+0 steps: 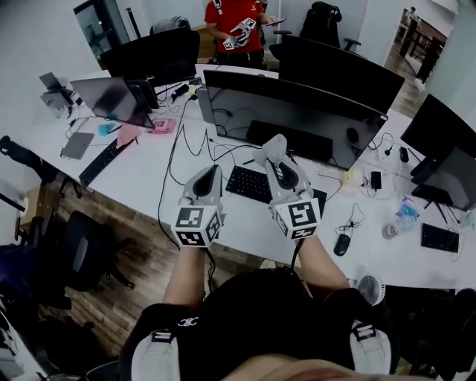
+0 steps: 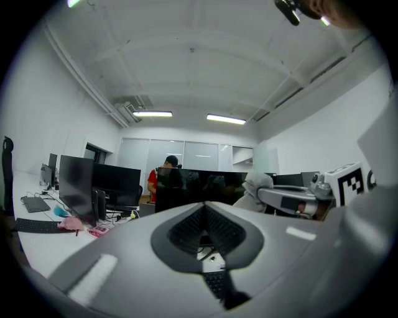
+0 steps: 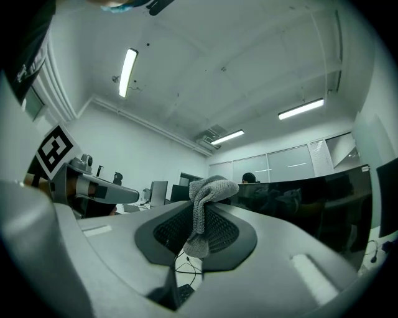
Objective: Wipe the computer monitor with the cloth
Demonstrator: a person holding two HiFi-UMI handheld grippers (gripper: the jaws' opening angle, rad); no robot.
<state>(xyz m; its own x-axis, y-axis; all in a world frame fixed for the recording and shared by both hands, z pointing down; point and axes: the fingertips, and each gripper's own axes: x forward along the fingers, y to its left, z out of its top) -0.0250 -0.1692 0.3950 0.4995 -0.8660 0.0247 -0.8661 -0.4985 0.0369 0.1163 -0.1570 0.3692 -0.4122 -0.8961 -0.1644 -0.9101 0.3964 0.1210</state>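
A wide, dark curved monitor (image 1: 297,119) stands on the white desk (image 1: 141,178) in front of me. My right gripper (image 1: 279,158) is raised before its screen, shut on a grey knitted cloth (image 1: 272,144). In the right gripper view the cloth (image 3: 204,208) sticks up from the tips and drapes down between the closed jaws of the right gripper (image 3: 198,214), with the monitor (image 3: 311,199) to the right. My left gripper (image 1: 209,177) hovers lower and to the left over the desk. In the left gripper view the left gripper (image 2: 204,208) is shut on nothing.
A black keyboard (image 1: 253,184) lies under the monitor, with a mouse (image 1: 341,244) and a small fan (image 1: 370,289) at the right front. More monitors (image 1: 160,53) and cables crowd the desk. A person in a red shirt (image 1: 236,22) stands behind. An office chair (image 1: 82,253) sits left.
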